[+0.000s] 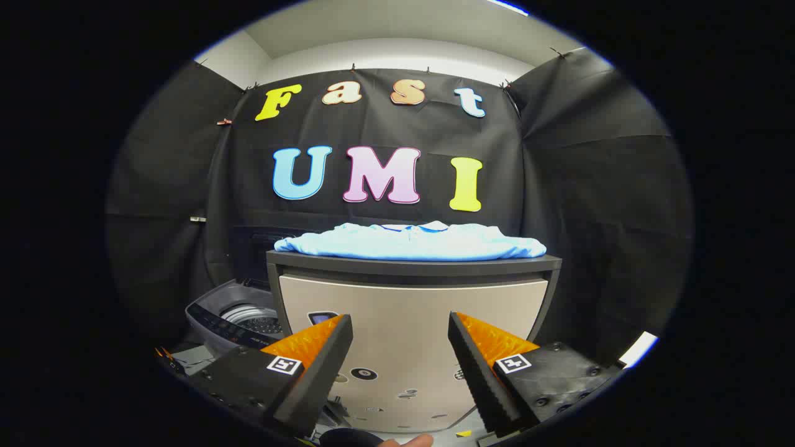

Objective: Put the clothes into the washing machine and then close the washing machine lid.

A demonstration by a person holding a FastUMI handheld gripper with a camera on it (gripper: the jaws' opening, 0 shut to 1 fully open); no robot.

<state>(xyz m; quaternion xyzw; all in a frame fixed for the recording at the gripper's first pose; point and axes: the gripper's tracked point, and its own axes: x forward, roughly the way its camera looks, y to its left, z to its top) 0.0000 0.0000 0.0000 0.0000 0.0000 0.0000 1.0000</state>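
Observation:
A light blue garment [413, 242] lies folded flat on top of a beige cabinet [413, 323] straight ahead. Its dark top slab carries the cloth well above my fingers. To the cabinet's left stands the grey washing machine [233, 313], its lid raised behind it and the metal drum showing. My gripper [400, 332] is open, level with the cabinet's front panel, with nothing between its fingers. The garment sits beyond and above the fingertips.
Black cloth walls close the booth at the back and on both sides. The cabinet's front bears a few small stickers [363, 374]. A fingertip of a person [413, 441] shows just below the gripper.

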